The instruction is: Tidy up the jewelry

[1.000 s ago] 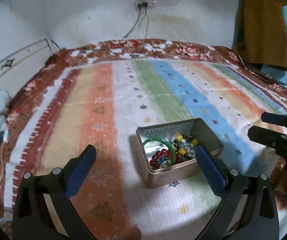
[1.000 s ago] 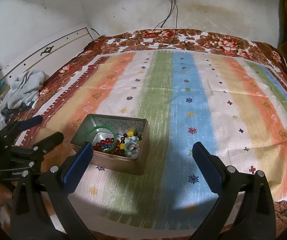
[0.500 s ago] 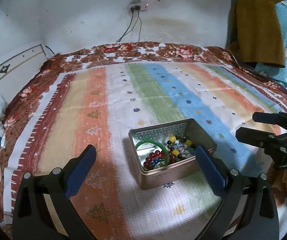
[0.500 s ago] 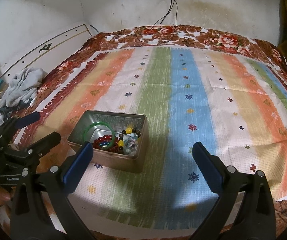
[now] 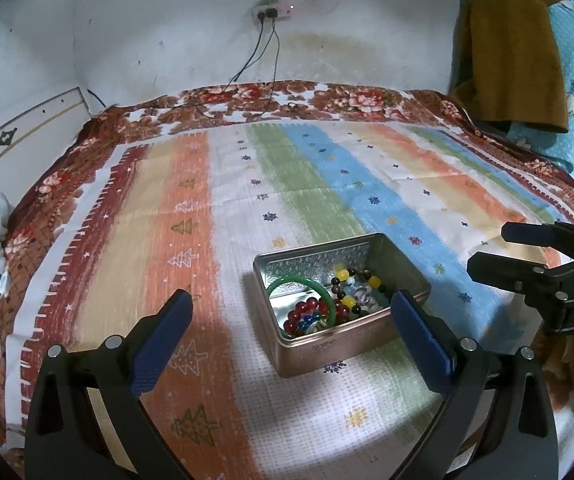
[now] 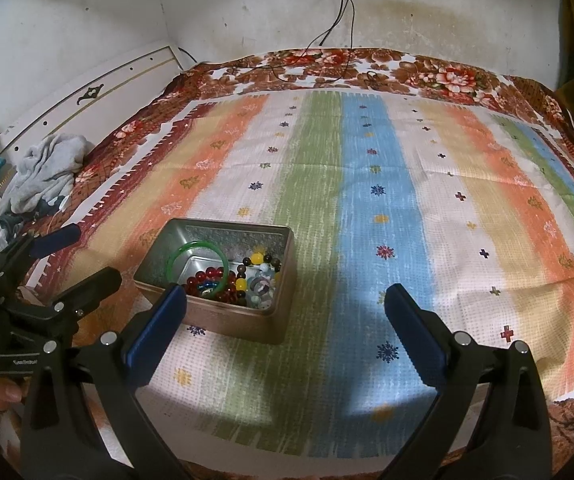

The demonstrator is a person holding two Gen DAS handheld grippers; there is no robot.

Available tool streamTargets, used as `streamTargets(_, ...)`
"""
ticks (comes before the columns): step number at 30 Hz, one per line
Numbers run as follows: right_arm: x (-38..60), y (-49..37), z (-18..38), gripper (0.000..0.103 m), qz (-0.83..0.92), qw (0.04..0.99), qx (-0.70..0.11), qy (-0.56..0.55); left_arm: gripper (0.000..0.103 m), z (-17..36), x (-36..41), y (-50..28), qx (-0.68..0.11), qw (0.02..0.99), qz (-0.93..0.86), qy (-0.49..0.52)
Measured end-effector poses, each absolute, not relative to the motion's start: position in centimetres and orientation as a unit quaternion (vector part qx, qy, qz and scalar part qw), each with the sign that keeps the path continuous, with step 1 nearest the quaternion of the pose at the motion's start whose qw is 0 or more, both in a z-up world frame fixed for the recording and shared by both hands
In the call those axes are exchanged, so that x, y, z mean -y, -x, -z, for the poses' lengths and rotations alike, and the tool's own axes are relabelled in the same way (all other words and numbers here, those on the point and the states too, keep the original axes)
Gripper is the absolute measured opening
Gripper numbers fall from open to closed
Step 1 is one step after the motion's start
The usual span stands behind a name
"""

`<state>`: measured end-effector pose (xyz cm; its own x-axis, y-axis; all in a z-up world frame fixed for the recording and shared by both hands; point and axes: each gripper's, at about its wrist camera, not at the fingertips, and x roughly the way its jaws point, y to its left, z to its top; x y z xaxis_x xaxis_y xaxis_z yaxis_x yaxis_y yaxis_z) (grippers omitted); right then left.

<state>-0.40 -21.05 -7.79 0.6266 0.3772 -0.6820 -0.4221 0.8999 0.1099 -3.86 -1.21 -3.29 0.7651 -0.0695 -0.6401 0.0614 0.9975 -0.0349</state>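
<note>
Our blue-padded fingers (image 5: 419, 340) stand spread wide on both tools: the left gripper (image 5: 289, 338) holds nothing, and the right gripper (image 6: 285, 330) is just as empty, jaws parted over bare cloth.

Nearest to us lies the striped woven cloth (image 6: 367, 216) in orange, green, blue and cream bands, spread over a bed. On it, just ahead of the left gripper and a little left of the right one, sits the open rectangular metal tin (image 5: 327, 354), copper-toned outside and silvery within. All the jewelry we can see is inside it: a green glass-like bangle (image 5: 329, 300) leaning up against the wall, a dark red bead bracelet (image 5: 303, 312) under it, and a heap of yellow, black and pale beads (image 5: 357, 290) toward the far corner (the strands are tangled together, so we cannot count them). No piece lies loose on the cloth in either view.

That leaves us two readings: either the pieces are gathered in the tin as the tidy result, or they wait there to be lifted out and laid apart. We cannot settle which, so we name no move; any reach into the tin would call for a fine pinch, since the beads are small and the walls steep.

Beyond the cloth runs a brown floral bedspread (image 6: 407, 68), then the white wall with its socket and black cables (image 6: 343, 4).
</note>
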Motion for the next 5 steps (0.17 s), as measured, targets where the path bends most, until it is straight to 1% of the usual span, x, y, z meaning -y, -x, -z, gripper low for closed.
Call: streamTargets(5, 21.07, 0.46, 7.92, 0.098, -0.222, 0.901, -0.372, 0.032, 0.097, 3.22, 1.15, 3.92, -0.34, 0.94, 0.034, 0.01)
